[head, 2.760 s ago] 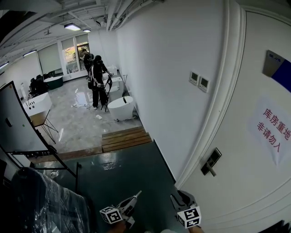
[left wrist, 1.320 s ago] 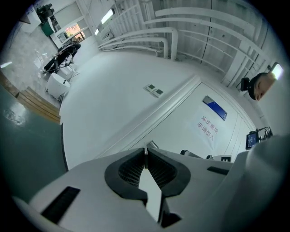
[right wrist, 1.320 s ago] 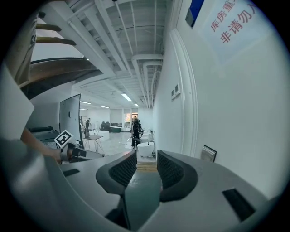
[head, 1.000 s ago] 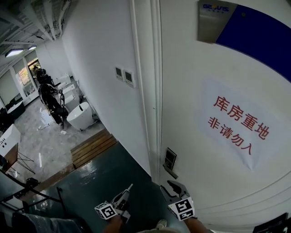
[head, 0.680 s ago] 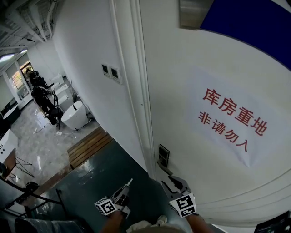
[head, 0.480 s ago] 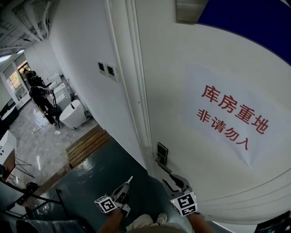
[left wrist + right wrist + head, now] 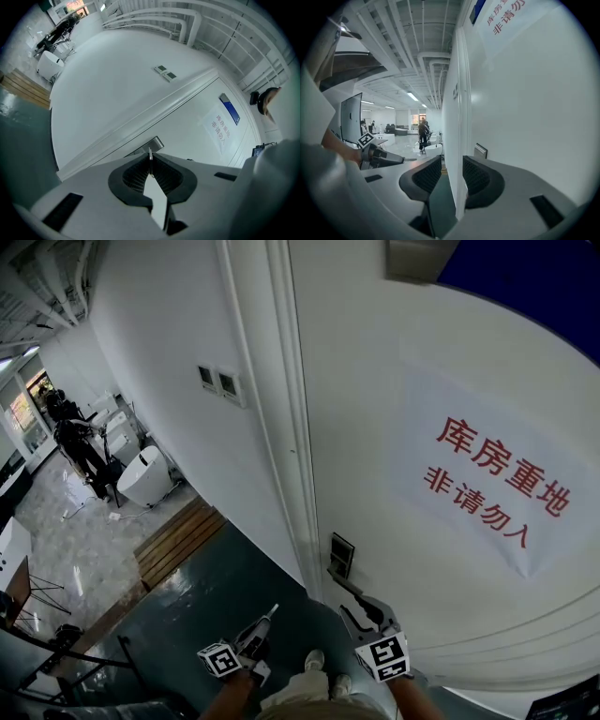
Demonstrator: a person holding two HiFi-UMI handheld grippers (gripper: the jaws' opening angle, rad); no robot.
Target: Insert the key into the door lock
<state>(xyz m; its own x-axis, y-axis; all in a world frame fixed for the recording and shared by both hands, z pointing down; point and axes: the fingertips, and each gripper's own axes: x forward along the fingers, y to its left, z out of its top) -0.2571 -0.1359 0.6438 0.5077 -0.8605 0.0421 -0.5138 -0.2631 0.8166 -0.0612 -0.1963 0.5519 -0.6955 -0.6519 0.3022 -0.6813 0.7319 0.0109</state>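
The white door carries a dark lock plate with a lever handle under it, close to the frame. My left gripper is low and left of the lock, shut on a thin metal key that juts past its tips toward the door. In the left gripper view the key stands edge-on between the shut pads, with the lock plate just beyond. My right gripper hovers right below the handle, open and holding nothing. The right gripper view has the lock plate beyond the right jaw.
A paper sign with red characters hangs on the door. The door frame and a white wall with two switch panels lie to the left. Wooden steps, white tubs and people are far back over a dark floor.
Both grippers have crept a little closer to the door and lock. The left stays shut on the key, the right stays open.
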